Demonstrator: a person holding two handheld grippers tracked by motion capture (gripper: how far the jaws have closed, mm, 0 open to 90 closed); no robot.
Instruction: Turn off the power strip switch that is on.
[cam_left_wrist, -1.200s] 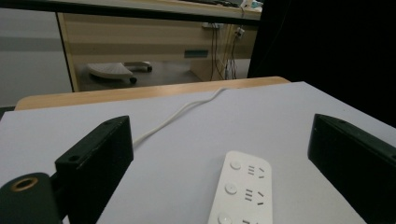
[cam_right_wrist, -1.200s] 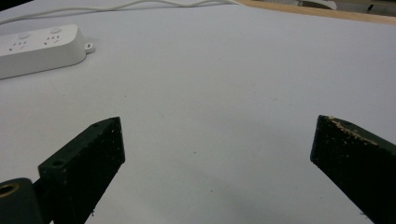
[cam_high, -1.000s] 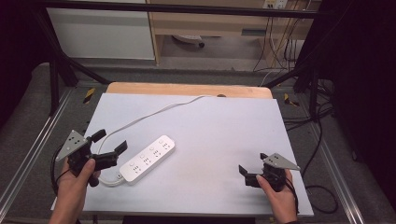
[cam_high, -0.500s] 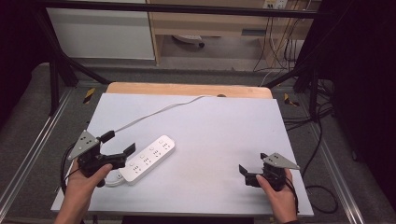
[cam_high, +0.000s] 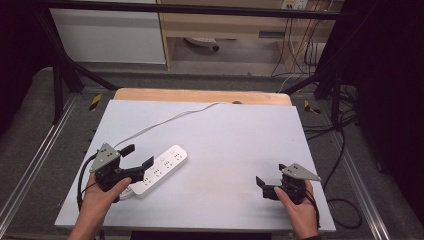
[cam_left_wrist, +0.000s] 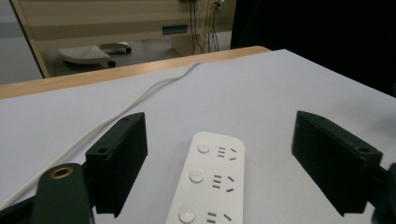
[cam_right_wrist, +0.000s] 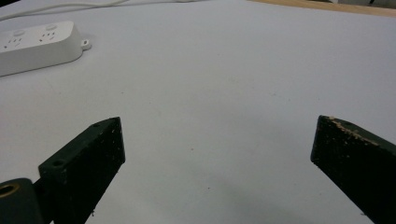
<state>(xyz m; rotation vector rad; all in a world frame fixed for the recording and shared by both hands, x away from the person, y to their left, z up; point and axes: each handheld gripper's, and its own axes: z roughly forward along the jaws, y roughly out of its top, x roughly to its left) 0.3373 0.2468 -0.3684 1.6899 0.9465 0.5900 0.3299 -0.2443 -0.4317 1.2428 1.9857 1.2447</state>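
White plastic, the power strip (cam_high: 159, 170) lies slantwise on the pale grey counter (cam_high: 225, 145) at about eight o'clock, its cord (cam_high: 165, 121) running up toward twelve o'clock over the wooden edge (cam_high: 200, 96). The left gripper (cam_high: 136, 159) hangs over the strip's near end; its fingers (cam_left_wrist: 119, 163) stand apart on either side of the strip, not touching it, and have just been closing a little. In the left gripper view three switch buttons and socket slots show between them. At about four o'clock the right gripper (cam_high: 270, 181) rests low on the counter, fingers (cam_right_wrist: 84, 163) spread wide with bare surface between them.
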